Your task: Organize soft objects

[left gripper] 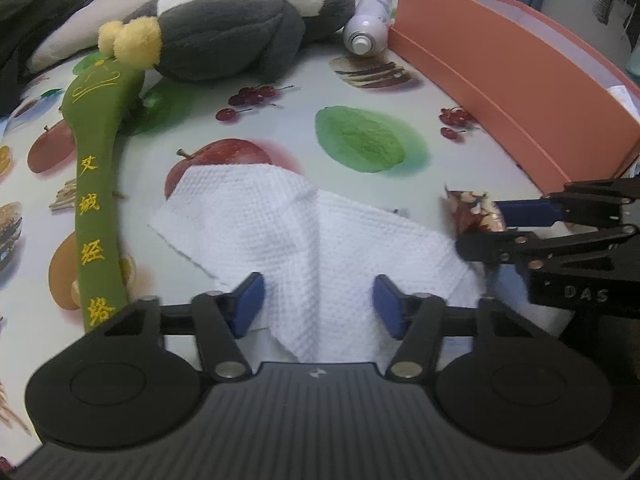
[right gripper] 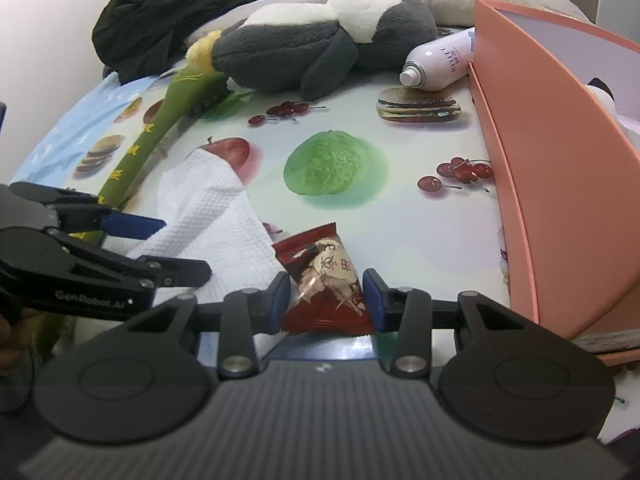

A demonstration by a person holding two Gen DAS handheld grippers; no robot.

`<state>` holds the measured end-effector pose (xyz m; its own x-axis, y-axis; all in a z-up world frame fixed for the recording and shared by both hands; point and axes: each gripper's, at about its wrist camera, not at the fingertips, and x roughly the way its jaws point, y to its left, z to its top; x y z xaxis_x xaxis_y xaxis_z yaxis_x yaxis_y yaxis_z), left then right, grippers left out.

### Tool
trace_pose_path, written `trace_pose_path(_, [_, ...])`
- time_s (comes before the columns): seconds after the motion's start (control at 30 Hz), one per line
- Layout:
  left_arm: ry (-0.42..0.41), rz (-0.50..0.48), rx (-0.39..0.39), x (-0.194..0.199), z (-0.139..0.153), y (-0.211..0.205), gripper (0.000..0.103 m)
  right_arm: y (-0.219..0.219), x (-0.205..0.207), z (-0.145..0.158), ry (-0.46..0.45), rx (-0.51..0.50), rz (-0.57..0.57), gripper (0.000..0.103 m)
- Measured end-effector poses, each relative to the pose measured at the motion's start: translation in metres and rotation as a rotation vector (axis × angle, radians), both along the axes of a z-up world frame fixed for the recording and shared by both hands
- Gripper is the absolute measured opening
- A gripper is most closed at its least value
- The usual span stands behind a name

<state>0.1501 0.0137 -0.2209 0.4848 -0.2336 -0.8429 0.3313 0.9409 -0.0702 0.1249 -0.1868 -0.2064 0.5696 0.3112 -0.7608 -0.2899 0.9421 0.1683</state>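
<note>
The right gripper [right gripper: 326,300] has its blue pads closed against both sides of a red-brown foil snack packet [right gripper: 326,280], while the left gripper [left gripper: 318,304] stands wide apart with nothing between its pads, poised over a white waffle-textured cloth [left gripper: 288,224] that lies crumpled on the fruit-printed tablecloth [left gripper: 360,92]. Left of the cloth lies a long green plush stick with yellow embroidered characters [left gripper: 98,200], its top touching a grey-and-white plush toy [left gripper: 240,20]. A white spray bottle [left gripper: 370,20] lies beside an orange box [left gripper: 520,80] at the right.
</note>
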Motion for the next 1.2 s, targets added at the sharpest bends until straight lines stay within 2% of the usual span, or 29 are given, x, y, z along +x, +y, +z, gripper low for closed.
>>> trace_pose_path(0.17, [-0.002,0.033,-0.021,-0.004,0.004,-0.004,0.028,0.0,-0.001,0.001,-0.001,0.001,-0.001,0.042])
trace_pose_path(0.33, [-0.003,0.095,-0.046,-0.01,0.005,-0.004,0.011,0.002,-0.004,0.003,-0.002,-0.006,0.001,0.04])
trace_pose_path(0.5, [0.01,0.169,-0.09,-0.02,0.01,0.0,0.008,0.001,-0.005,0.005,-0.001,-0.011,-0.007,0.036])
trace_pose_path(0.77, [-0.02,0.249,-0.125,-0.037,0.027,0.0,0.008,-0.004,-0.01,0.018,-0.02,-0.018,-0.021,0.035])
trace_pose_path(1.2, [-0.097,0.309,-0.164,-0.055,0.075,-0.015,0.008,-0.02,-0.027,0.073,-0.099,0.02,-0.027,0.035])
